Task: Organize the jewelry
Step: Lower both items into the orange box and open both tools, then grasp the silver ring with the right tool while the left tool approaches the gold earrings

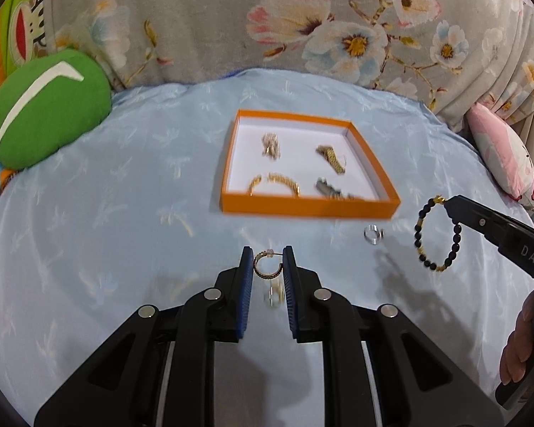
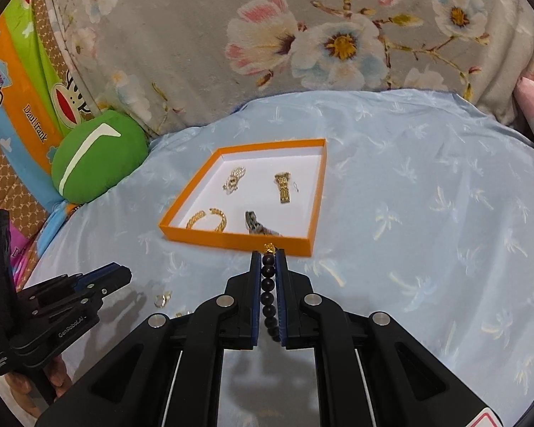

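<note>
The blue bed cover [image 2: 427, 185] carries everything, and the orange tray [image 2: 231, 240] lies on it at about 12 o'clock from both tongs. To do this step well, I think each piece should travel over the near orange wall and come down on a free white place, not on top of the pieces that are already inside. The free place seems to be the middle and the far edge of the tray. The release should be low, because small jewelry bounces and rolls on a hard floor.

The right tongs [image 2: 268, 254] are closed on the black bead bracelet [image 2: 268, 299]. In the left view the bracelet [image 1: 436, 235] hangs as a loop from the tips, at 3 o'clock from the left tongs, with gold beads between the black ones. It is loose and will swing, so a slow move is better.

The left tongs [image 1: 268, 254] hold a small gold hoop earring [image 1: 267, 267] between the blue pads, above the cover and near the tray's front wall. The grip is only at the sides of the hoop, so it may slip.

A silver ring [image 1: 373, 233] lies on the cover at 1 o'clock from the left tongs, and another small gold piece [image 2: 162, 299] lies below them.
</note>
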Motion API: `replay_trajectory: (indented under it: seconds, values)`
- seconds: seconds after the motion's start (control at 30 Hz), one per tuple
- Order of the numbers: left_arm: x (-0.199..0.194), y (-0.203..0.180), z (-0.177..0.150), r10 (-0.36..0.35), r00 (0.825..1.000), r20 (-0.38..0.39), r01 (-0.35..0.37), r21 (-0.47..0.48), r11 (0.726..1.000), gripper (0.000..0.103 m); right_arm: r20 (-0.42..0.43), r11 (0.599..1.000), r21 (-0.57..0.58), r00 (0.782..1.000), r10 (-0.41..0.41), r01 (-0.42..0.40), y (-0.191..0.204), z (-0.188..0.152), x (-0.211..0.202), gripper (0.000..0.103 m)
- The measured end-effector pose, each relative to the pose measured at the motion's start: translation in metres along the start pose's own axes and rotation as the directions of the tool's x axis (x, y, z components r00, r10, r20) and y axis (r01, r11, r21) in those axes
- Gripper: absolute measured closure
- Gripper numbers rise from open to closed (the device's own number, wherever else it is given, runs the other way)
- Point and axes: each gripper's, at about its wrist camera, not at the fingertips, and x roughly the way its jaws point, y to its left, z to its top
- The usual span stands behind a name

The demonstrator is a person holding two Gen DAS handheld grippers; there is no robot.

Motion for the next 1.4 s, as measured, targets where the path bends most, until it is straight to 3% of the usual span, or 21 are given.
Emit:
replay_trajectory:
  seconds: [0.33, 0.57, 0.8, 0.83, 0.93, 0.97, 1.17, 1.4]
  values:
    - [0.049, -0.005, 0.089, -0.001, 0.998, 0.066, 0.0, 0.016, 1.0, 0.087, -0.007, 0.997, -0.018, 0.997, 0.073, -0.073, 0.007, 0.081, 0.075, 0.096]
    - [0.107, 0.001, 0.124, -0.015, 1.0, 0.018, 0.016, -0.021, 1.0, 0.087, -0.084, 0.99, 0.013, 0.987, 0.14, -0.139, 0.011, 0.102, 0.138, 0.096]
    - [0.154, 0.002, 0.123, 0.01, 0.998, -0.054, -0.011, -0.011, 1.0, 0.086, -0.13, 0.998, -0.052, 0.991, 0.025, -0.032, 0.009, 0.096, 0.181, 0.095]
    - [0.158, 0.004, 0.122, 0.012, 0.998, -0.057, -0.013, -0.016, 1.0, 0.085, -0.117, 0.998, -0.063, 0.993, -0.003, -0.004, 0.009, 0.096, 0.181, 0.094]
    - [0.163, 0.009, 0.12, 0.023, 0.998, -0.056, -0.026, -0.04, 0.999, 0.054, -0.08, 0.997, -0.072, 0.996, -0.036, 0.03, 0.003, 0.096, 0.175, 0.084]
    - [0.161, 0.012, 0.119, 0.022, 0.999, -0.039, -0.024, -0.051, 0.998, 0.048, -0.066, 0.997, -0.066, 0.997, -0.033, 0.029, 0.001, 0.096, 0.171, 0.081]
    - [0.128, 0.024, 0.116, 0.034, 0.999, 0.021, -0.032, -0.076, 0.997, 0.047, 0.0, 0.998, -0.062, 0.999, -0.033, 0.033, -0.006, 0.087, 0.127, 0.081]
    - [0.066, 0.039, 0.079, 0.068, 0.996, 0.061, -0.063, -0.077, 0.995, 0.046, 0.014, 0.993, -0.103, 0.998, -0.062, 0.063, -0.01, 0.038, 0.058, 0.081]
